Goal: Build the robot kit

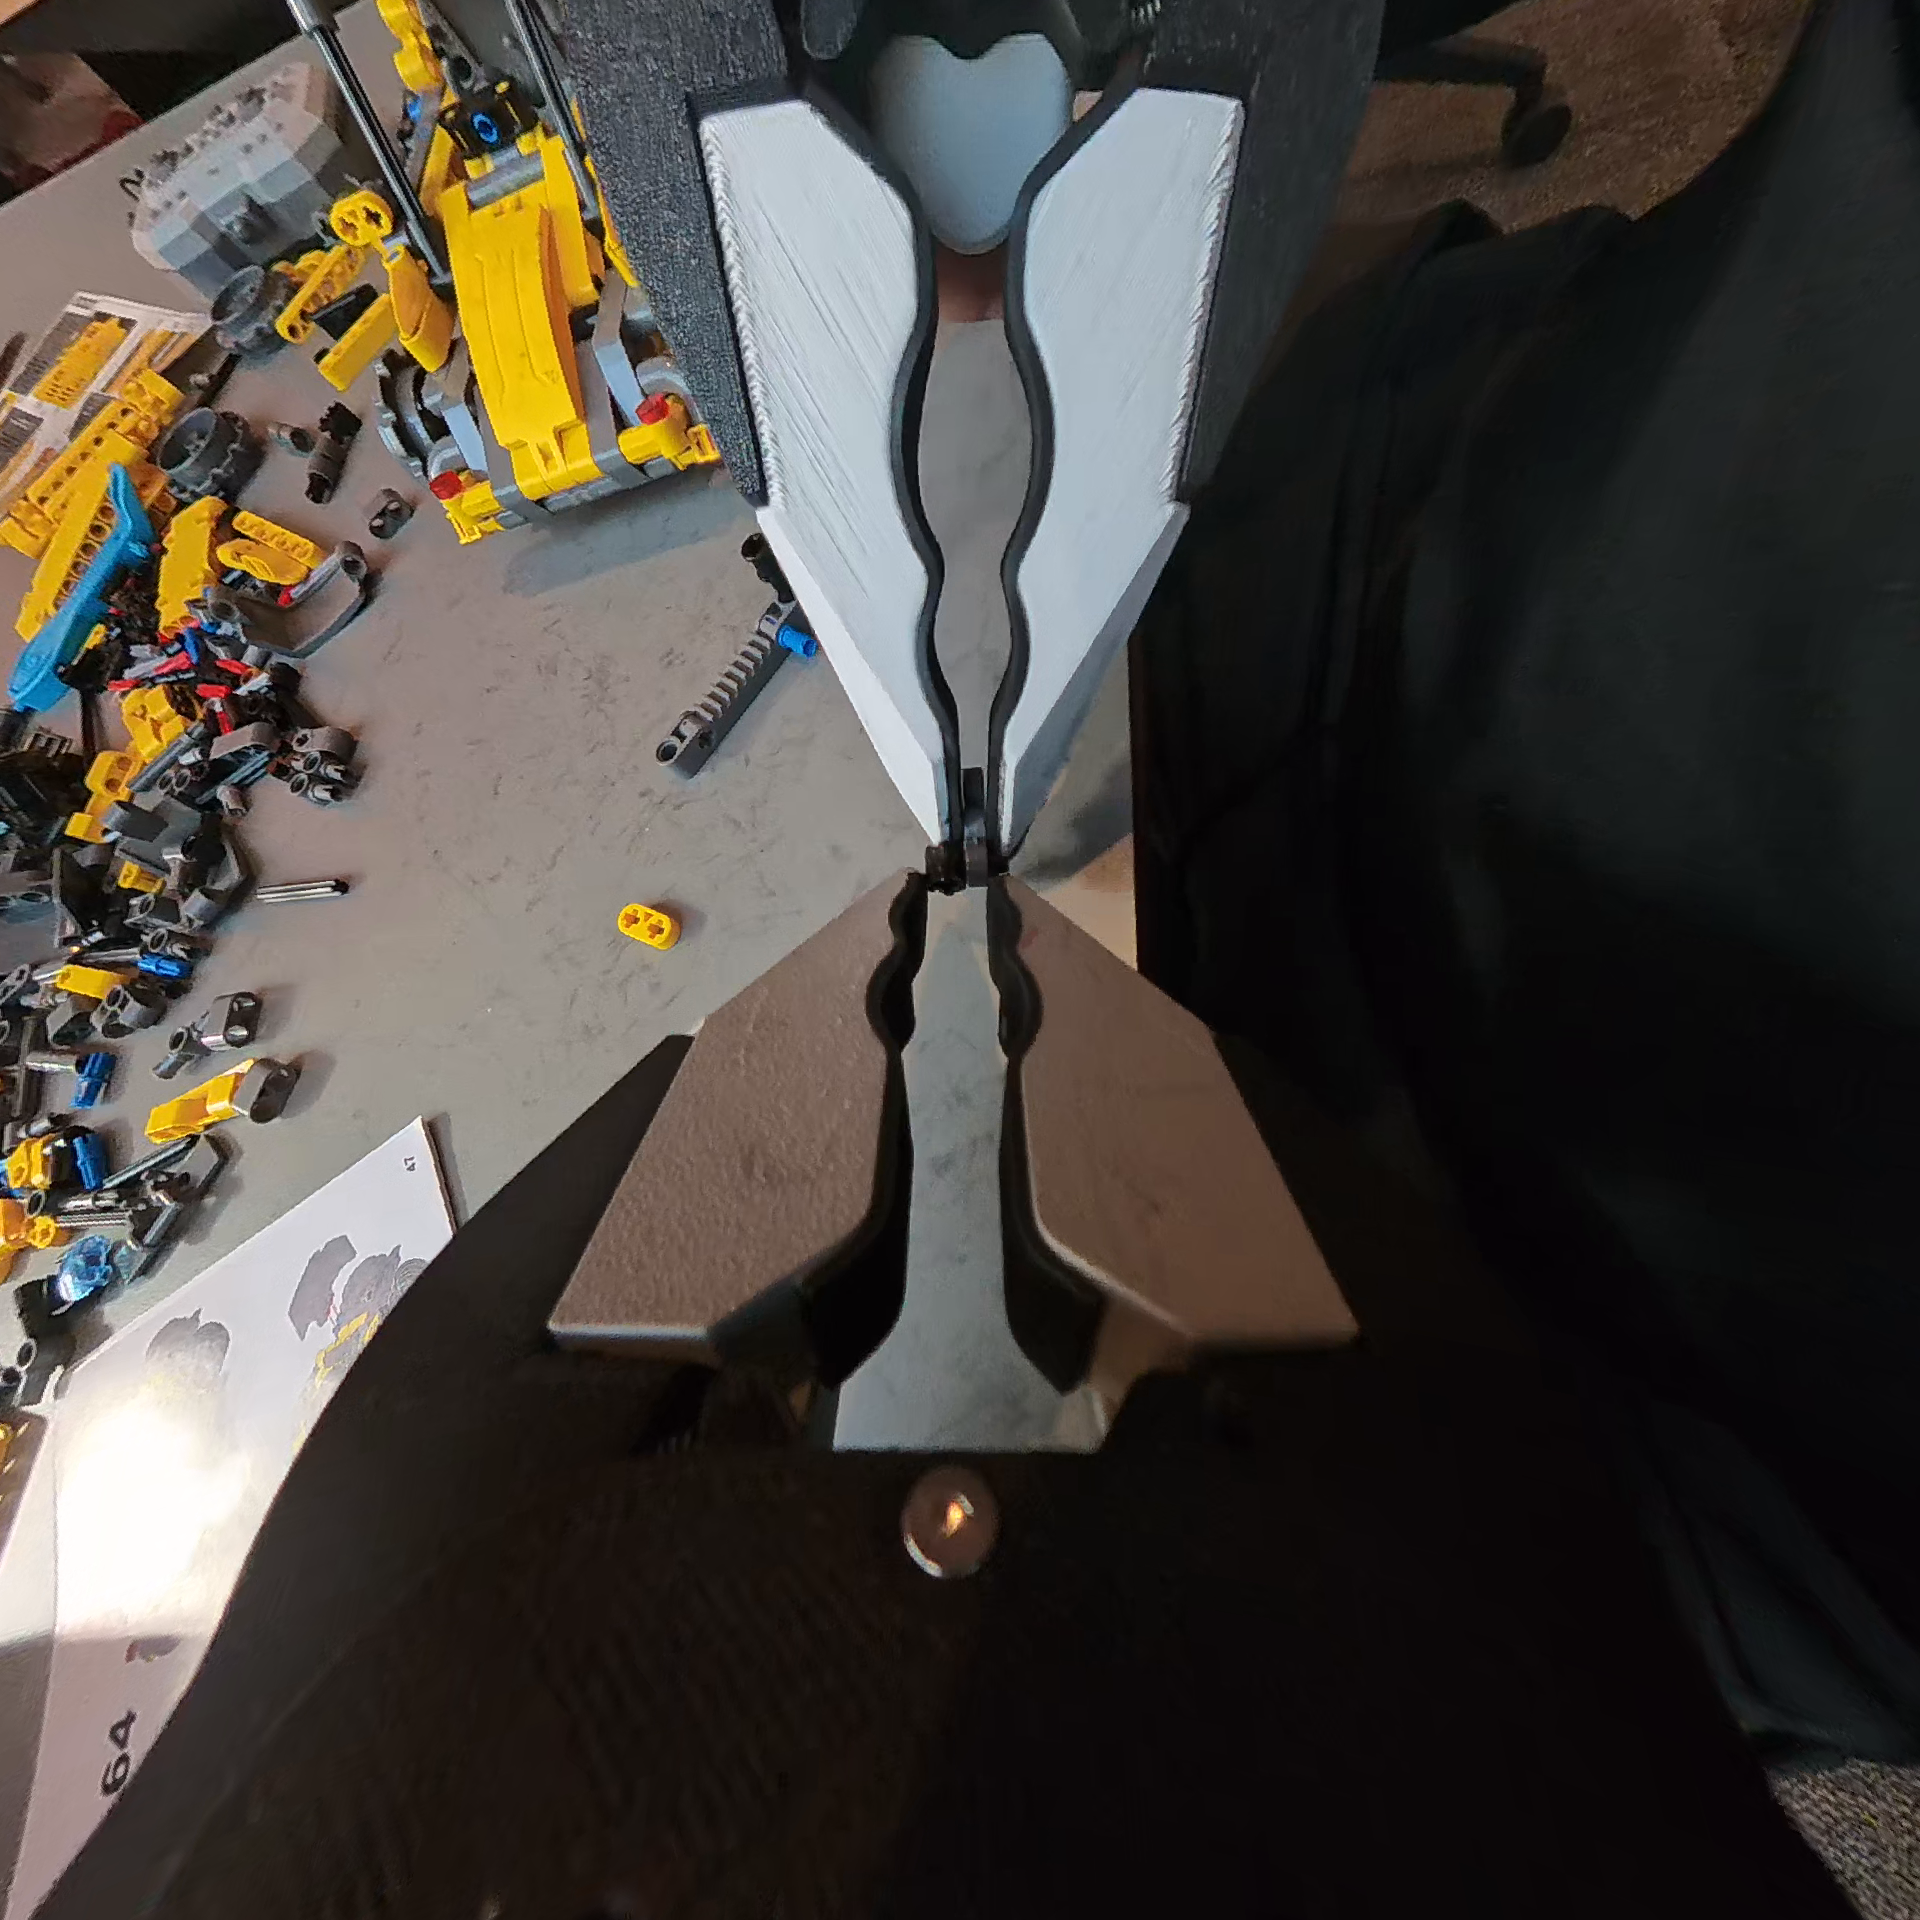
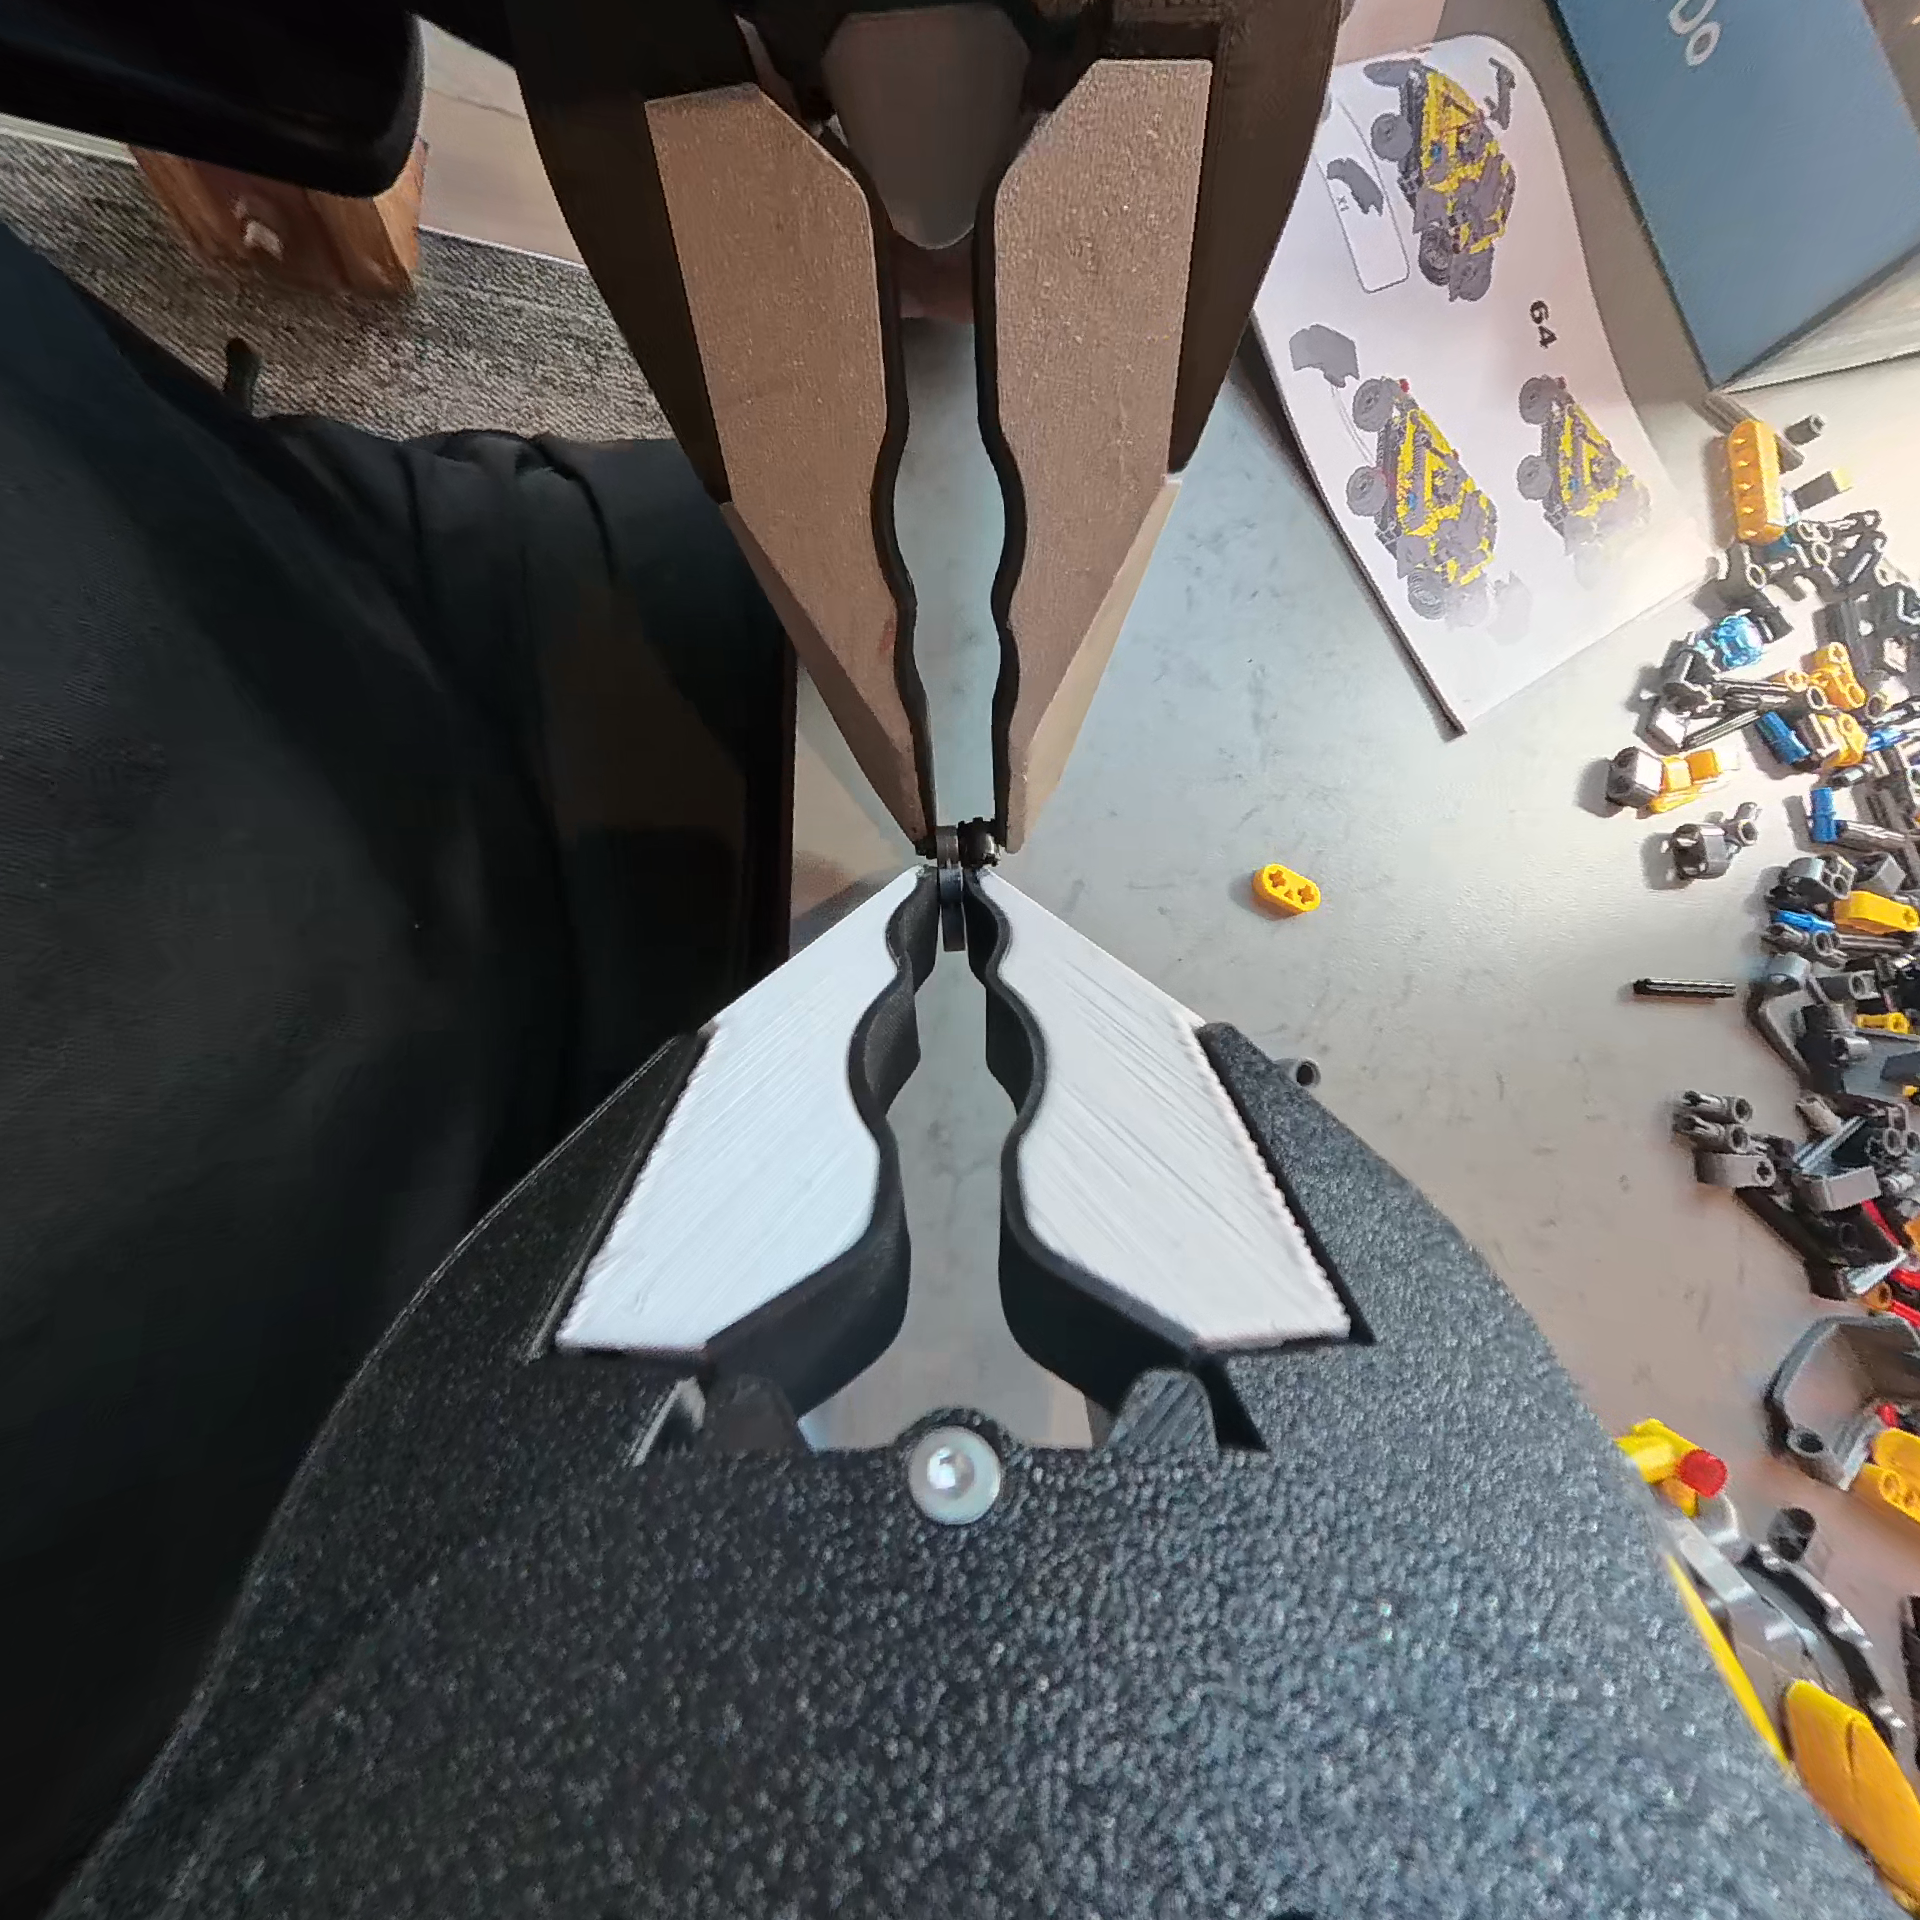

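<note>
My left gripper (image 1: 956,883), with brown fingers, and my right gripper (image 2: 951,891), with white fingers, meet tip to tip above the near edge of the grey table (image 1: 540,810). The left is shut on a small black pin-like piece (image 1: 951,864), which also shows in the right wrist view (image 2: 968,840). The right is shut on a thin black piece (image 2: 952,930), seen edge-on between its tips (image 1: 974,800). The two black pieces touch each other. The right gripper (image 1: 971,826) comes in from the top of the left wrist view, and the left gripper (image 2: 961,826) from the top of the right wrist view.
A small yellow beam (image 1: 649,923) lies alone on the table (image 2: 1286,886). A yellow vehicle model (image 1: 530,312), a black toothed rack (image 1: 727,686), a pile of loose parts (image 1: 125,727) (image 2: 1829,935), an instruction booklet (image 2: 1455,416) and a blue box (image 2: 1766,156) are around. A person's dark clothing (image 1: 1558,831) is beside the table edge. The grippers are tip to tip, or close to it.
</note>
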The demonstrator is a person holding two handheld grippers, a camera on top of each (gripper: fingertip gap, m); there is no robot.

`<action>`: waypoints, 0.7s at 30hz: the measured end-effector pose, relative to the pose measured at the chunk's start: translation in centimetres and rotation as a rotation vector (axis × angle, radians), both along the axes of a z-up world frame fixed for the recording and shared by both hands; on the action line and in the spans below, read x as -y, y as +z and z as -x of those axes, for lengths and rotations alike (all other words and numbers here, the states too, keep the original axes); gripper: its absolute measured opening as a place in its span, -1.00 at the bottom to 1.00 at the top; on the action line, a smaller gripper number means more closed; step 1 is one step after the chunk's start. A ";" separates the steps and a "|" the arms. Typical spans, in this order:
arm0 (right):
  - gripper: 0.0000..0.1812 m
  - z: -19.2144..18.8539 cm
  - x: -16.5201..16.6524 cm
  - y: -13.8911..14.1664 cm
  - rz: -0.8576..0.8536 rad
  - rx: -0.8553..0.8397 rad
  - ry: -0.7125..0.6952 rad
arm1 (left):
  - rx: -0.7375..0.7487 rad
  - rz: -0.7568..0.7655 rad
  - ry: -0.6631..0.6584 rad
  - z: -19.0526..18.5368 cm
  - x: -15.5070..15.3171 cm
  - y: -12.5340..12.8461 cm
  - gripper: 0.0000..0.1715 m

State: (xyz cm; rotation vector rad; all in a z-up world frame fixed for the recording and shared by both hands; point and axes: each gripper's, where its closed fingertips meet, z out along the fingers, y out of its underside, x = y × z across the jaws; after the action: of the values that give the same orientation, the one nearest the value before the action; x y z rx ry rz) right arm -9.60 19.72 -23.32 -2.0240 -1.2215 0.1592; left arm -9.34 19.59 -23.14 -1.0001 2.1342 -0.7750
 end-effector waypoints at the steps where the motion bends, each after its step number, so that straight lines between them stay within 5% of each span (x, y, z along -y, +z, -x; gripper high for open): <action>1: -0.95 0.0 0.0 -0.1 0.005 -0.005 -0.004 | -0.003 -0.006 0.001 0.0 0.0 -0.1 -0.89; 8: -0.81 -0.3 -0.5 -0.5 0.009 -0.024 -0.027 | -0.027 -0.035 -0.009 0.1 0.0 -0.7 -0.90; 21: -0.88 0.3 -0.2 -0.5 -0.062 0.048 0.090 | -0.026 -0.062 -0.010 0.1 0.0 -0.8 -0.90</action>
State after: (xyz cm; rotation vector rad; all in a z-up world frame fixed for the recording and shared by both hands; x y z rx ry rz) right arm -9.89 19.91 -23.79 -1.9306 -1.3319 0.1154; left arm -9.46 19.62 -23.94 -0.9725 2.1741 -0.6996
